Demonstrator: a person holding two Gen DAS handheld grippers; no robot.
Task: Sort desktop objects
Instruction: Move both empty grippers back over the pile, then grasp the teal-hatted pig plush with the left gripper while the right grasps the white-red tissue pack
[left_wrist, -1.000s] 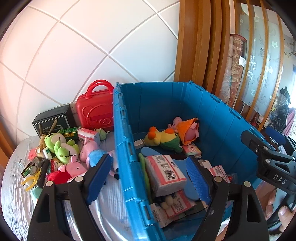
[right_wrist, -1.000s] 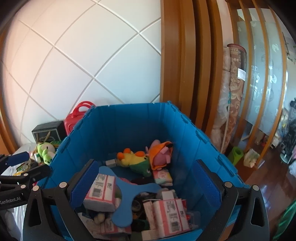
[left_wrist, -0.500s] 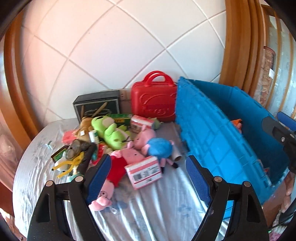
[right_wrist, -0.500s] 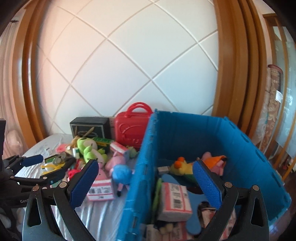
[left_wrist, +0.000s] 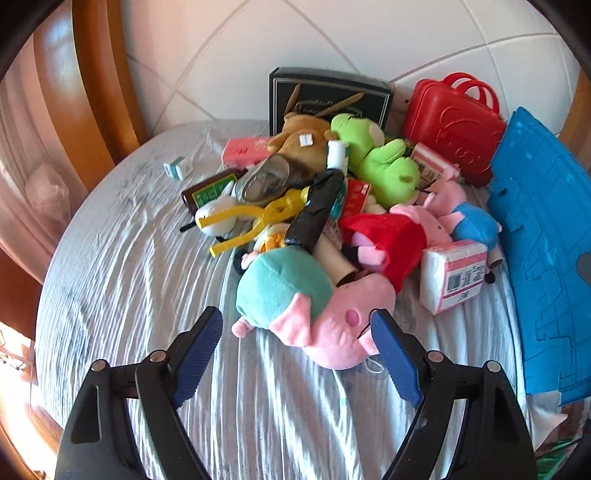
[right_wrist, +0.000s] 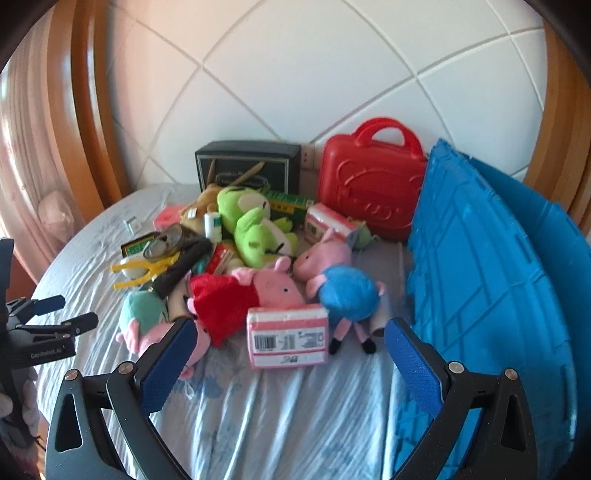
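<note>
A pile of toys and packs lies on a grey cloth-covered table (left_wrist: 122, 280). My left gripper (left_wrist: 297, 343) is open and empty, just in front of a pink pig plush in a teal dress (left_wrist: 306, 299). My right gripper (right_wrist: 286, 354) is open and empty, just in front of a white-and-pink tissue pack (right_wrist: 288, 338). That pack also shows in the left wrist view (left_wrist: 454, 280). Behind lie a pig plush in red (right_wrist: 236, 299), a pig plush in blue (right_wrist: 340, 280) and a green frog plush (right_wrist: 255, 229). The left gripper shows at the left edge of the right wrist view (right_wrist: 48, 325).
A blue crate (right_wrist: 491, 280) stands at the right, its outer wall facing me. A red toy suitcase (right_wrist: 373, 188) and a black box (right_wrist: 247, 166) stand against the tiled wall. Yellow tongs (left_wrist: 251, 221), a black tube (left_wrist: 317, 206) and small boxes lie in the pile.
Both grippers have swung left, away from the inside of the blue crate, and now face the pile on the table. Both have come closer to it and stay open.
</note>
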